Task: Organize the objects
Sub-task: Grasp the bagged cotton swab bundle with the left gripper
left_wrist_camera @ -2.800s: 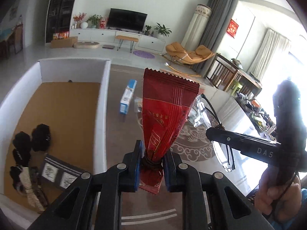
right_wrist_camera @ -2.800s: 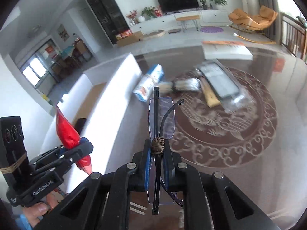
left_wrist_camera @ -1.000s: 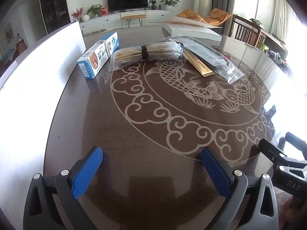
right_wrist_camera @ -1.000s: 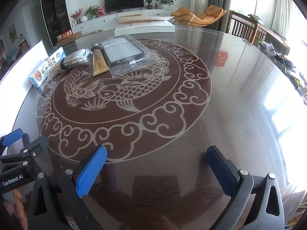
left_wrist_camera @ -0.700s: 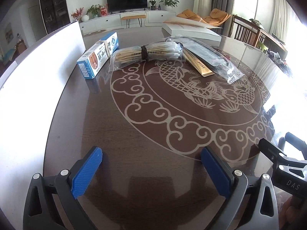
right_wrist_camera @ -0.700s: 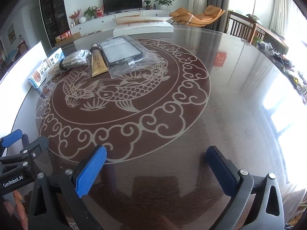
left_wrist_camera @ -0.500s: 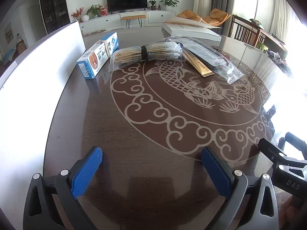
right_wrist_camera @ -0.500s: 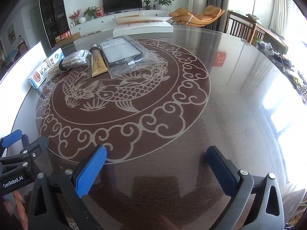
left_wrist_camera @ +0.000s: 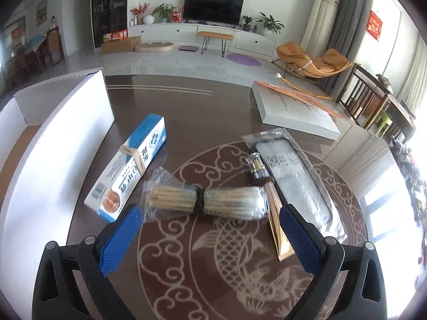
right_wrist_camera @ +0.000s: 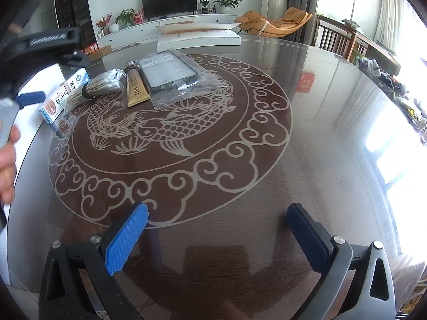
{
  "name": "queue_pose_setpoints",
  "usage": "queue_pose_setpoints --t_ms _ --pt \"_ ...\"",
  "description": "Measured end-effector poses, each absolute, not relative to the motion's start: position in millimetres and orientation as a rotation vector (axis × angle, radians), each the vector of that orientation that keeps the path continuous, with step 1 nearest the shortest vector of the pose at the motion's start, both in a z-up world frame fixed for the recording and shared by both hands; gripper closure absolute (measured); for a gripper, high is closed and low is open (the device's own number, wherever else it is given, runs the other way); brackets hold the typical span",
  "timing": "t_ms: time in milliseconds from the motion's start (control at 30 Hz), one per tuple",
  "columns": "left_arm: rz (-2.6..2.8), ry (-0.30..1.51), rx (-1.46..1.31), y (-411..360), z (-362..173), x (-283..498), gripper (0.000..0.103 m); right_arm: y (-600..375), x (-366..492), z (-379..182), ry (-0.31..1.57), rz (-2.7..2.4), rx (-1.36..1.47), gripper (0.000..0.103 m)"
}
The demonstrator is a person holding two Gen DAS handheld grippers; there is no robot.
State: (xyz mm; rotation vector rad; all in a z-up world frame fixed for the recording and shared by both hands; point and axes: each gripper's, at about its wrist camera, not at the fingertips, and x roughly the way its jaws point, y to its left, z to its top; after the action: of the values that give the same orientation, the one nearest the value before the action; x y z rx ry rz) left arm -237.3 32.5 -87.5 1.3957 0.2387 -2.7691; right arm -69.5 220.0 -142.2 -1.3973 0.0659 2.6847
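Note:
My left gripper [left_wrist_camera: 210,228] is open just short of a clear bag of cotton swabs [left_wrist_camera: 205,202] tied with a dark band. A blue and white toothpaste box [left_wrist_camera: 128,169] lies left of the bag. Right of it are a gold tube [left_wrist_camera: 272,205] and a bagged dark tablet [left_wrist_camera: 296,178]. My right gripper [right_wrist_camera: 217,226] is open and holds nothing over the near part of the round table [right_wrist_camera: 320,133]. From the right wrist the same row shows far left: the box [right_wrist_camera: 64,97], the swabs [right_wrist_camera: 104,85], the tube [right_wrist_camera: 136,88], the tablet [right_wrist_camera: 168,70].
A white cardboard box [left_wrist_camera: 53,138] with an open top stands along the table's left side. A flat white carton [left_wrist_camera: 291,109] lies at the far edge. A hand [right_wrist_camera: 8,160] holds the left gripper at the left of the right wrist view. Chairs stand beyond the table on the right.
The left gripper let go of the red packet and the right of the glasses, and both opened. In the last half second the left moved forward to the swab bag; the right barely moved.

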Motion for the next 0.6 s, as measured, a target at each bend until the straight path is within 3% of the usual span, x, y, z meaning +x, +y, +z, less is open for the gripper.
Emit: queue_pose_setpoints --t_ms 167,333,600 --pt "-2.655 0.156 1.457 43 -112 -279 0.0 220 -69 -142 0.066 2.687 -1.397 0.0" --pt "-2.618 -0.005 1.508 36 -134 -269 0.0 220 -69 -142 0.067 2.687 -1.397 0.0" --pt "-2.676 0.034 1.517 1 -138 -215 0.0 220 -69 -142 0.067 2.687 -1.397 0.0"
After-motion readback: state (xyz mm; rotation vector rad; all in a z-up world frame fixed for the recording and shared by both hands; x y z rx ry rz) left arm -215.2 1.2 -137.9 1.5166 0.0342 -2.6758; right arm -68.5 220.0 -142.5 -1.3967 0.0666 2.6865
